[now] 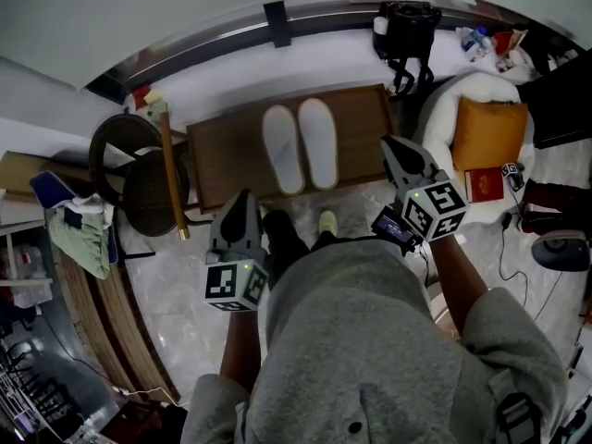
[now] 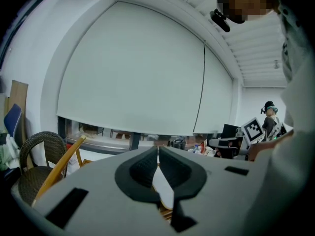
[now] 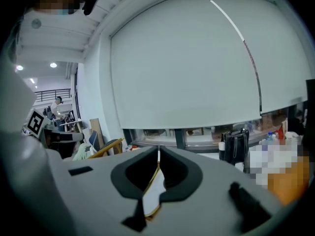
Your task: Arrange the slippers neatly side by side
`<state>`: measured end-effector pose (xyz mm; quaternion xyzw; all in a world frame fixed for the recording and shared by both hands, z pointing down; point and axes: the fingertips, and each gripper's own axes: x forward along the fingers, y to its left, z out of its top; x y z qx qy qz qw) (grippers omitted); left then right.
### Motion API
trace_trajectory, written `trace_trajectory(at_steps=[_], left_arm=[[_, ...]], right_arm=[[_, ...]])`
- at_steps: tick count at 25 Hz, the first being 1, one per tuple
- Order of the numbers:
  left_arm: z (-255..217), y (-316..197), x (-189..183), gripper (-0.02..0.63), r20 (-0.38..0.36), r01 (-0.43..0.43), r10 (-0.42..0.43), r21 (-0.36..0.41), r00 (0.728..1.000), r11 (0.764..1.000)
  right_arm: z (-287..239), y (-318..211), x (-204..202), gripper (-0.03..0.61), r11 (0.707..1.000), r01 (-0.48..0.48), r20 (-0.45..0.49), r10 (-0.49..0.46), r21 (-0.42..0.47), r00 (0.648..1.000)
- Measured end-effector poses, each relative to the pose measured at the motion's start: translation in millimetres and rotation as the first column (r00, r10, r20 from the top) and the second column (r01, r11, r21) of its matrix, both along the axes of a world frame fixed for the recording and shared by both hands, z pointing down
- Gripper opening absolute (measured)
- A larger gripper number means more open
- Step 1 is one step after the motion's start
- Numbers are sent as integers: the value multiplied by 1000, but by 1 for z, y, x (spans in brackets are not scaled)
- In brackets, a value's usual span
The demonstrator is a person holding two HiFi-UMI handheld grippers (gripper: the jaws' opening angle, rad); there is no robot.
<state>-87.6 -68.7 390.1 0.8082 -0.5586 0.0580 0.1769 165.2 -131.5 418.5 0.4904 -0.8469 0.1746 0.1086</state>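
Wicker chair (image 1: pixel 151 195) left — black bag (image 1: pixel 407 24), orange cushion (image 1: pixel 488 135) right.

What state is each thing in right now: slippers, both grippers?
left slipper: flat on the brown board, parallel to its mate
right slipper: flat on the board, close beside the left slipper
left gripper: shut, empty
right gripper: shut, empty

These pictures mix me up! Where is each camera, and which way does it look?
Head view: on the person's head, looking down at slippers on a mat; grey clothes, left gripper, right gripper show.
Left gripper view: on the left gripper, facing a blind; shut jaws show.
Right gripper view: on the right gripper, facing that blind; shut jaws show.
Both gripper views share the blind.
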Motion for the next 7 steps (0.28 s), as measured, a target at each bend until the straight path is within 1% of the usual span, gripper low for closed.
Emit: trace_trajectory(at_steps=[7], left_arm=[[8, -3, 7, 23, -1, -2, 2, -9, 1000, 1000]], right_arm=[[4, -5, -4, 32, 1000, 11, 4, -11, -6, 1000]])
